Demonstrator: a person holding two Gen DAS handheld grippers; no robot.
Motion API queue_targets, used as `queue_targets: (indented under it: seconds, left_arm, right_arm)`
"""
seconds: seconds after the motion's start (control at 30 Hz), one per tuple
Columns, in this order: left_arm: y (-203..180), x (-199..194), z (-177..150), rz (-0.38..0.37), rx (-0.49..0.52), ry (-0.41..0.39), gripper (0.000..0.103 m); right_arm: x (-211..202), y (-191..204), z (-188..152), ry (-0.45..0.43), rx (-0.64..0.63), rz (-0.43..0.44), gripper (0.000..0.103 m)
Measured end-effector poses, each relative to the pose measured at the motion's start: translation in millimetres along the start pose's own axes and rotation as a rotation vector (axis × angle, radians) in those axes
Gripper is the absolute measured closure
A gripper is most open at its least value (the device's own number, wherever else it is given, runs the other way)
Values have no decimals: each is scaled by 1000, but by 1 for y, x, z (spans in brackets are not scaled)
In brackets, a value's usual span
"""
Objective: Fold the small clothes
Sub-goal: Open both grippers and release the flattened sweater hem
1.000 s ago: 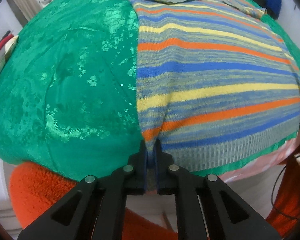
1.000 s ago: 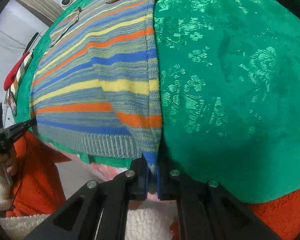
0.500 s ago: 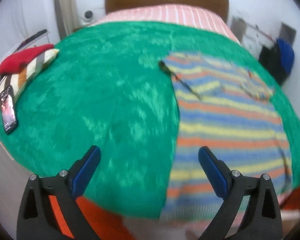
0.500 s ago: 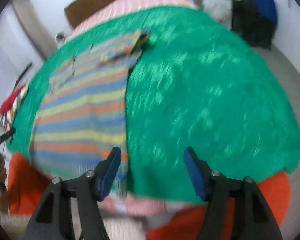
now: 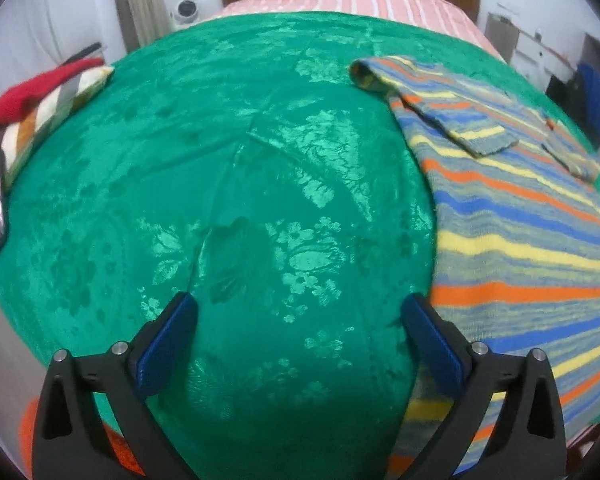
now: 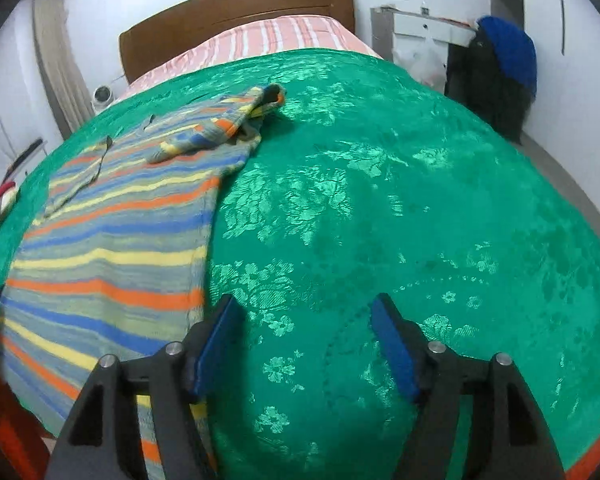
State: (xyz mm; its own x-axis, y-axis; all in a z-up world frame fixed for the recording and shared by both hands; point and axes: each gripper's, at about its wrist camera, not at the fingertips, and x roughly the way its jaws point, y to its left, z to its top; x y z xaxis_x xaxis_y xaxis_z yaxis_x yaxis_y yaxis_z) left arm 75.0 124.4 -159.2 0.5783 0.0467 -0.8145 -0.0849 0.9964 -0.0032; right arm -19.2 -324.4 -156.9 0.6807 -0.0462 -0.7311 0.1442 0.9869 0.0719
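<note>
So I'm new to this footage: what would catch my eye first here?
The shiny green bedspread fills both views. On it lies a striped sweater in orange, yellow and blue, a sleeve folded over its far end. Up close, the left claw and right claw hang over the near edge, jaws opening, nothing between them.

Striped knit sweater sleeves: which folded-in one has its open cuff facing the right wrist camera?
The sleeve on the green bedspread side: its dark cuff opening shows. The other sleeve lies flat.

No readable text, label or number anywhere
</note>
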Motion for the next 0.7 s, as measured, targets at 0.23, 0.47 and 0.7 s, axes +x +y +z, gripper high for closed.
queue_targets:
  seconds: [0.23, 0.47, 0.7]
  left_arm:
    - [3, 7, 1, -29, -8, -14, 0]
    - [-1, 6, 1, -22, 15, -16, 0]
    - [-4, 7, 2, -14, 30, -42, 0]
  right_arm:
    - [3, 2, -5, -17, -8, 1, 24]
    - [-9, 5, 1, -15, -5, -9, 24]
    - [17, 11, 59, 112, 60, 375, 49]
